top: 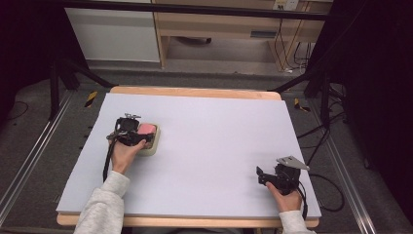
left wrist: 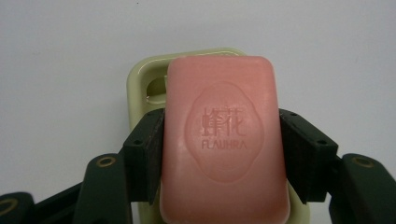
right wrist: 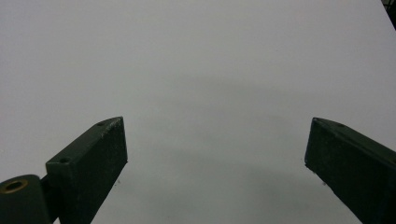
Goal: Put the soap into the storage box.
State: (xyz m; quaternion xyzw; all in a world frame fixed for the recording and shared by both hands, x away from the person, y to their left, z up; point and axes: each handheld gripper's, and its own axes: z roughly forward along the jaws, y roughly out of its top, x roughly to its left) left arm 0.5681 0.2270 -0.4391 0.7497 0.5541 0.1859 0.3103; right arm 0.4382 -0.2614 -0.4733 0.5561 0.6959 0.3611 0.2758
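Observation:
A pink bar of soap (left wrist: 224, 140) with an embossed mark lies over a pale green soap dish (left wrist: 142, 81). My left gripper (left wrist: 223, 156) is shut on the soap, one black pad pressed against each long side. In the high view the left gripper (top: 139, 134) sits over the soap (top: 146, 128) and dish (top: 152, 145) at the table's left. Near the front right of the table my right gripper (top: 260, 174) rests low. Its jaws stand wide apart in the right gripper view, with nothing between the right gripper (right wrist: 215, 154) pads.
A pale lilac sheet (top: 209, 136) covers the wooden table (top: 195, 91). Black frame legs (top: 311, 78) and cables lie on the floor at both sides. A wooden desk (top: 219, 24) stands beyond the far edge.

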